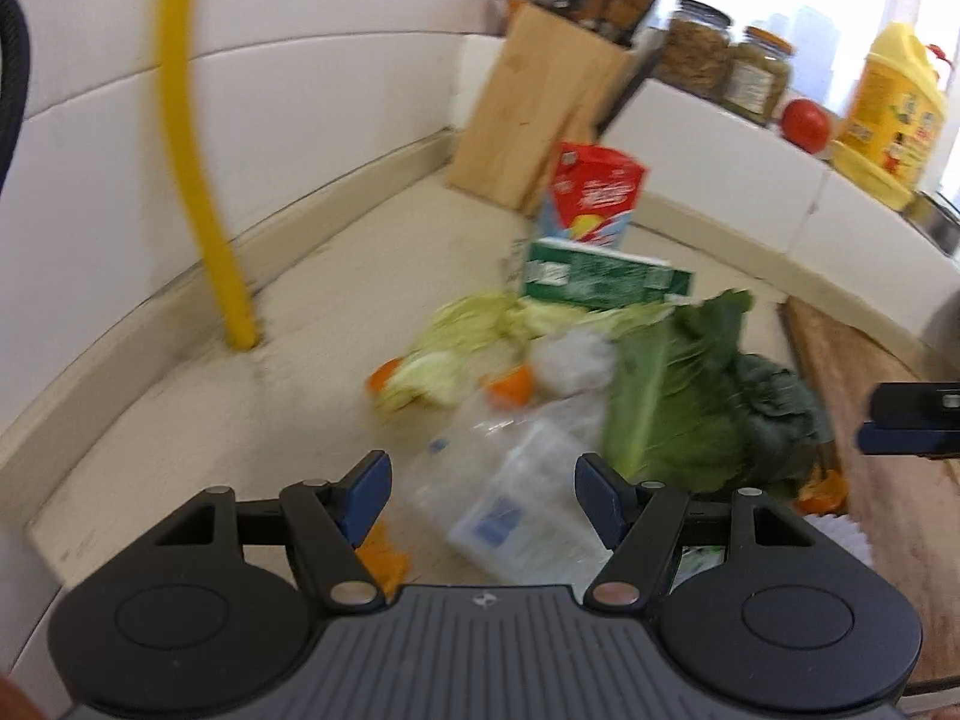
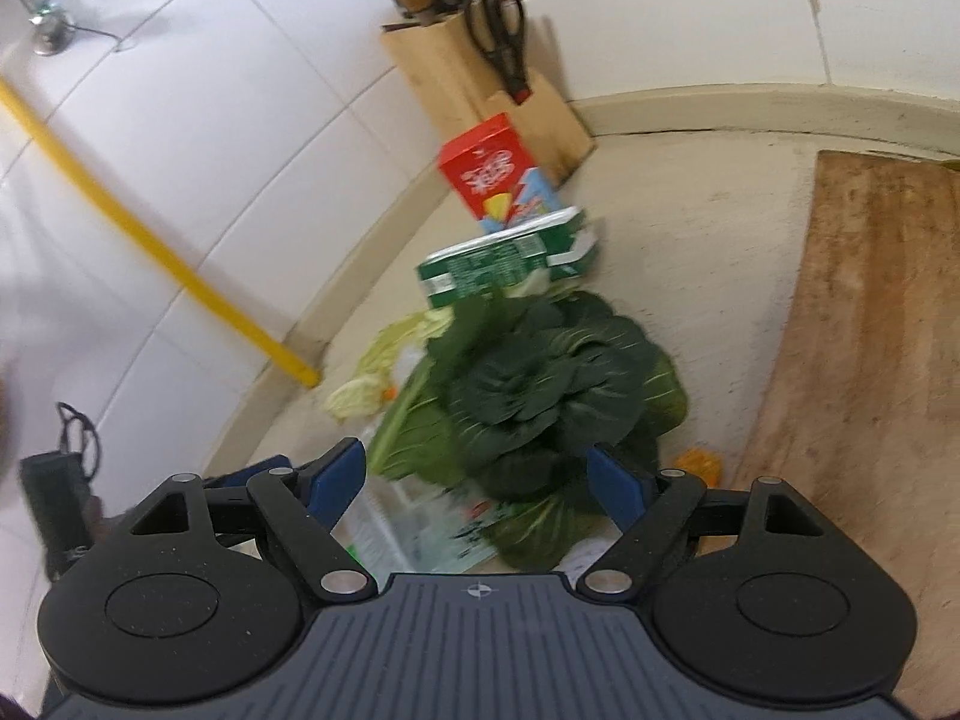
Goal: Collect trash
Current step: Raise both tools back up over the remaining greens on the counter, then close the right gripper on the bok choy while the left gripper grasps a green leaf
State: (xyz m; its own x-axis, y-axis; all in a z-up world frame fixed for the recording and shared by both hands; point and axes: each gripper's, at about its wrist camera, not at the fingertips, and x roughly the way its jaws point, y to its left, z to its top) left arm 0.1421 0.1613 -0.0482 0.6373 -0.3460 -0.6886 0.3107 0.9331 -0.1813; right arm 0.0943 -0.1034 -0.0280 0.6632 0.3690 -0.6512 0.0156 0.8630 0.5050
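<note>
We judge the collecting barely begun — the counter (image 2: 708,228) carries the whole heap near its back-left corner. Largest first: dark leafy greens (image 2: 540,384), green carton (image 2: 510,264), red carton (image 2: 486,171), clear plastic bottle (image 1: 510,498), orange peel (image 1: 510,384). Left gripper (image 1: 480,492) and right gripper (image 2: 477,480) both hover spread wide, empty — nothing held.

**Both grippers open, held low**

Your left gripper (image 1: 480,489) has its blue-padded fingers (image 1: 366,495) spread wide, nothing between them. Your right gripper (image 2: 477,483) is spread just as wide, fingers (image 2: 612,486) empty. In the left view its tip (image 1: 909,420) shows at the right edge.
</note>
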